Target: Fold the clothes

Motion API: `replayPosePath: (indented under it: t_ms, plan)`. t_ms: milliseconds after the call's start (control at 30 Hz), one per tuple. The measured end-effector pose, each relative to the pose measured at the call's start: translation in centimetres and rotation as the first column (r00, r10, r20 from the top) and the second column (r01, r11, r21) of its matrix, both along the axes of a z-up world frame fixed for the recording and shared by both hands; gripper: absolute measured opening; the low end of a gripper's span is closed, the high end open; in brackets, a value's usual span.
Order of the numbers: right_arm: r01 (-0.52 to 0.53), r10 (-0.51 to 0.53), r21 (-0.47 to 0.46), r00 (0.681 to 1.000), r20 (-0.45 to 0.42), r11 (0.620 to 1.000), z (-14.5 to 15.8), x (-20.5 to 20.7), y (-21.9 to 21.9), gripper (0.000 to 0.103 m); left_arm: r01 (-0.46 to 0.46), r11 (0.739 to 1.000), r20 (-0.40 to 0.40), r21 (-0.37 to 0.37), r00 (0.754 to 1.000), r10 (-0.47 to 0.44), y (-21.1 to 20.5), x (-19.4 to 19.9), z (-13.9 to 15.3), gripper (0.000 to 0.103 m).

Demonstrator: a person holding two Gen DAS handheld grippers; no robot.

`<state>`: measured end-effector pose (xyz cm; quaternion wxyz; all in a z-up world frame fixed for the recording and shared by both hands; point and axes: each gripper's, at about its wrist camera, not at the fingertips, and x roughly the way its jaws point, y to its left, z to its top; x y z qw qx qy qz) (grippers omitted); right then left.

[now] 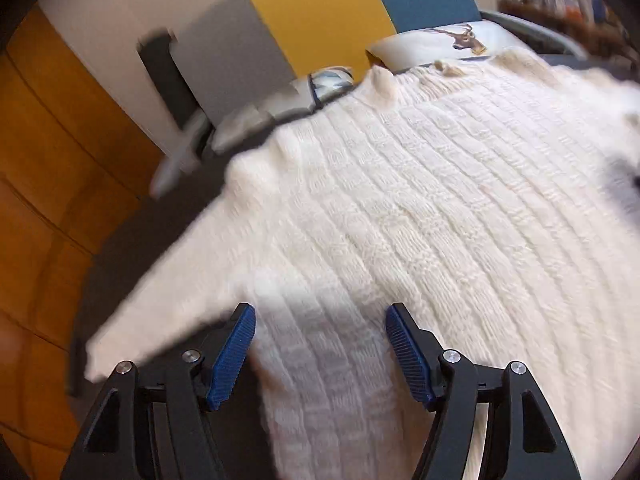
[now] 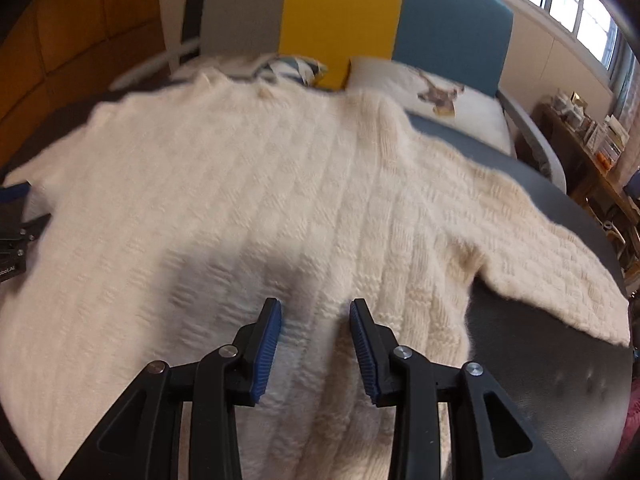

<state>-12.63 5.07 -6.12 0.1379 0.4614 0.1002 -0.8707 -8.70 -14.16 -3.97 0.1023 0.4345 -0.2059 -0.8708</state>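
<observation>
1. Through the left wrist camera, my left tool (image 1: 320,354) hangs over the near part of the cream knitted sweater (image 1: 420,208), jaws wide apart and gripping nothing. The sweater lies spread flat on a dark bed (image 1: 132,248), one sleeve (image 1: 160,300) running out to the left of the tool. A deer-print pillow (image 1: 448,42) sits beyond the garment.

2. Through the right wrist camera, my right tool (image 2: 315,350) stands apart too, fabric showing between its blue pads (image 2: 267,350). The sweater (image 2: 240,184) fills the view ahead; its other sleeve (image 2: 560,264) stretches right. The other tool's black body peeks in at the left edge.
</observation>
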Motion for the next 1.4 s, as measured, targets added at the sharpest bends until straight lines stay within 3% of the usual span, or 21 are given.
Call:
replayPosePath:
  t_ms: [67,233,400,533,667,733,833,967,1167,1200,1267,1400]
  plan:
    - [0.030,-0.030,-0.039,1.000,0.001,0.999,-0.2,-0.1,0.9,0.036,0.005,0.998,-0.057,-0.069,0.998,-0.009,0.4,-0.2,-0.2,0.073]
    - [0.084,-0.085,-0.064,0.996,-0.007,0.994,-0.2,0.1,2.6,0.036,-0.030,0.997,-0.127,-0.069,0.992,0.022,-3.8,-1.2,-1.5,0.073]
    - [0.103,-0.103,-0.071,0.995,0.015,0.992,0.2,0.8,3.9,0.036,-0.032,0.992,-0.141,-0.125,0.990,0.014,-4.3,-0.4,-2.2,0.073]
    - [0.090,-0.084,-0.135,0.995,0.048,0.987,1.8,0.4,4.9,0.036,0.009,0.999,-0.118,-0.054,0.993,-0.015,-4.7,-1.3,-0.8,0.073]
    - [0.122,-0.134,-0.186,0.989,-0.055,0.975,5.4,-3.1,6.2,0.036,0.001,1.000,-0.163,-0.022,0.987,-0.005,-5.4,-4.6,1.8,0.073]
    - [0.129,-0.139,-0.135,0.988,-0.069,0.982,5.9,-6.2,5.8,0.028,-0.018,1.000,-0.157,-0.018,0.987,0.015,-4.9,-6.5,2.5,0.073]
    - [0.109,-0.116,-0.117,0.992,-0.054,0.987,5.6,-10.5,5.2,0.018,-0.028,1.000,-0.136,0.011,0.990,0.029,-5.0,-10.3,2.8,0.073]
    - [0.072,-0.074,-0.092,0.997,-0.018,0.993,4.6,-14.1,3.7,0.018,-0.003,0.999,-0.122,0.049,0.993,0.009,-4.7,-14.5,2.5,0.073]
    - [0.109,-0.108,-0.031,0.994,0.021,0.994,2.0,-17.6,3.8,0.019,-0.093,0.992,-0.057,0.083,0.994,0.098,-6.3,-19.1,0.1,0.074]
    - [0.133,-0.132,-0.025,0.991,0.031,0.991,1.4,-18.1,4.3,0.020,-0.108,0.988,-0.070,0.113,0.991,0.117,-6.8,-19.2,0.0,0.075]
    - [0.196,-0.196,-0.034,0.980,0.020,0.980,1.1,-18.6,5.4,0.021,-0.140,0.980,-0.094,0.141,0.984,0.154,-7.7,-19.3,-0.3,0.089]
    - [0.227,-0.228,-0.046,0.973,-0.024,0.973,0.9,-18.2,5.7,0.024,-0.193,0.953,-0.088,0.233,0.972,0.219,-9.3,-19.5,-0.7,0.101]
